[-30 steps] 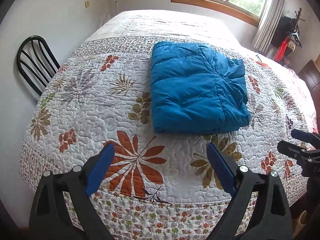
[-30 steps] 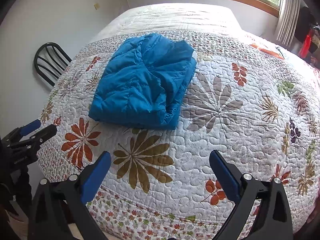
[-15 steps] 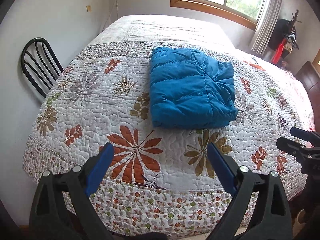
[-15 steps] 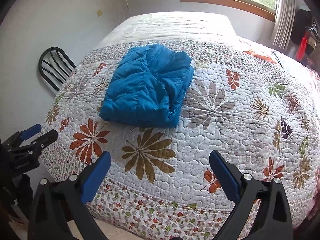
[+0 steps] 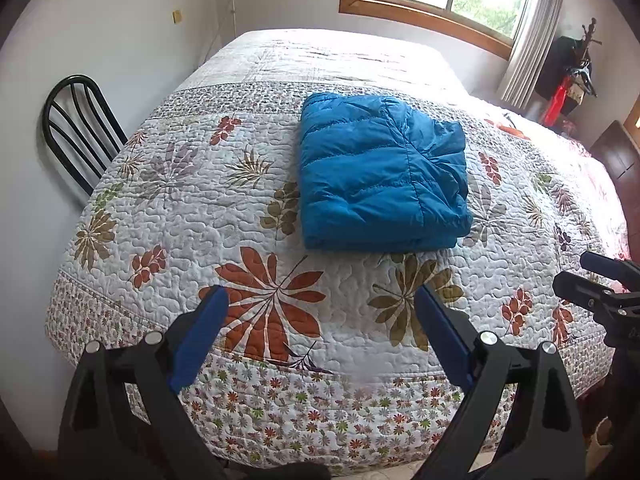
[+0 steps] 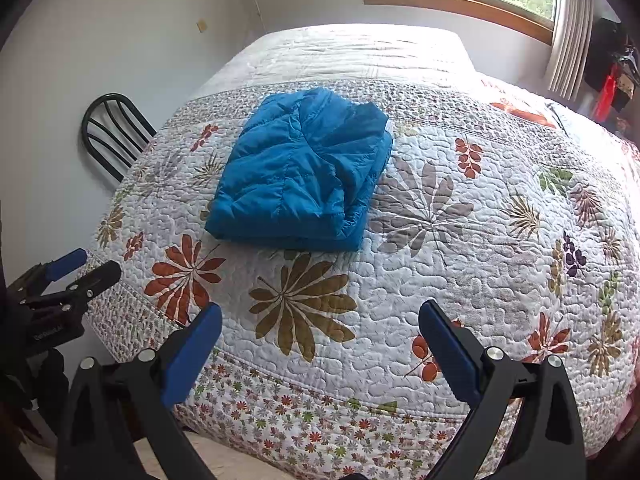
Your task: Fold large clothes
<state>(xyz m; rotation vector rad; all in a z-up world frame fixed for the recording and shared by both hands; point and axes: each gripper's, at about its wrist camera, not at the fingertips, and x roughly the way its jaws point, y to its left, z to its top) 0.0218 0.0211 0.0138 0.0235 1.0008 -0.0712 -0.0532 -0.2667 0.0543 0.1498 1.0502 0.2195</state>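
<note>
Two grippers were in view, both with nothing between their blue pads.

Left wrist view: the left gripper (image 5: 320,312) stood with its fingers spread wide over the near edge of the quilted bedspread (image 5: 192,216). The folded blue jacket (image 5: 380,176) lay flat on the bedspread, well beyond the fingertips and slightly right of centre, touching neither. The right gripper (image 5: 600,280) showed at the right border, apart from the jacket; how far it was open could not be judged here. A black chair (image 5: 76,128) stood by the wall at left.

Right wrist view: the right gripper (image 6: 320,320) was likewise wide open and empty. The jacket (image 6: 304,172) lay ahead and to the left, well clear of both fingers. The left gripper (image 6: 68,272) appeared at the left edge.
</note>
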